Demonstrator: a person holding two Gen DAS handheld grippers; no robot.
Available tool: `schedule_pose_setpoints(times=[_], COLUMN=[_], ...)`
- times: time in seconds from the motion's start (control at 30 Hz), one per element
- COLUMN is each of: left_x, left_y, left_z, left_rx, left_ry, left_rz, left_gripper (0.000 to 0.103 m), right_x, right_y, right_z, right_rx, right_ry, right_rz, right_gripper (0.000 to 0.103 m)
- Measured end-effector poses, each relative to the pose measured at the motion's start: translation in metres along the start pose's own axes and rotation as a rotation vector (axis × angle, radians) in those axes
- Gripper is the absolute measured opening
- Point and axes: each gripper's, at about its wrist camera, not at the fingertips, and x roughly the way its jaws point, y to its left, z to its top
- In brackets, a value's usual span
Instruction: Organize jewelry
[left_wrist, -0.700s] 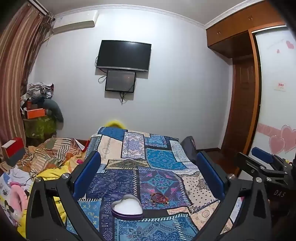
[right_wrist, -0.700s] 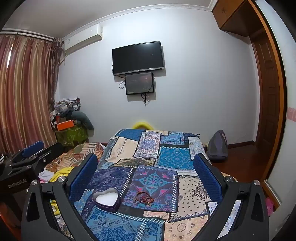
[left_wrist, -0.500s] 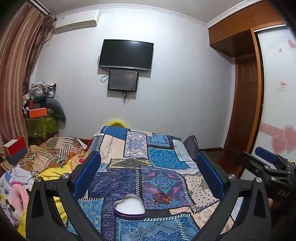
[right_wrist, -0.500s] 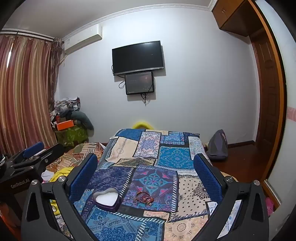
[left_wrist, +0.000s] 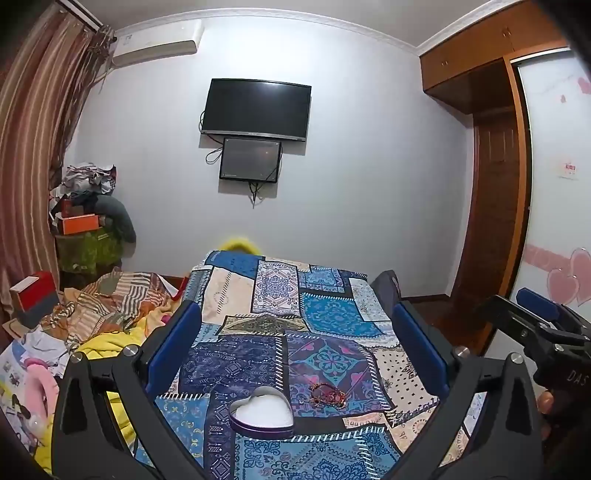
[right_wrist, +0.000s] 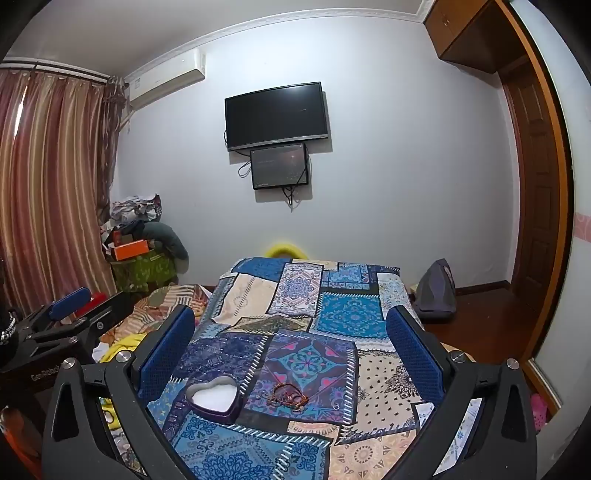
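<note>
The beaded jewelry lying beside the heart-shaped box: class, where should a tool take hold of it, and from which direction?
Take the beaded jewelry at its bunched middle, coming from above with the fingers straddling the heap. It lies flat and tangled on the patchwork cloth, so no side offers an edge. It sits apart from the heart-shaped box, on its right, leaving room. Both tools are open.

Home bedroom — bed w/ patchwork quilt (left_wrist: 295, 321) near centre, wall-mounted TV (left_wrist: 256, 109) on far wall, striped curtains (right_wrist: 48, 184) left, wooden wardrobe (left_wrist: 491, 62) right.
</note>
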Motion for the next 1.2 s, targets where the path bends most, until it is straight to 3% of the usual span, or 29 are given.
schedule_pose_setpoints(times=[1.2], left_x=[0.0082], left_y=[-0.0064], left_z=[-0.0012], left_rx=[0.008], left_ry=[0.013], left_rz=[-0.007], left_gripper=[0.103], right_x=[0.0011], right_y=[0.0024], right_z=[0.0006], right_rx=[-0.001], right_ry=[0.005], right_rz=[0.003], right_gripper=[0.103])
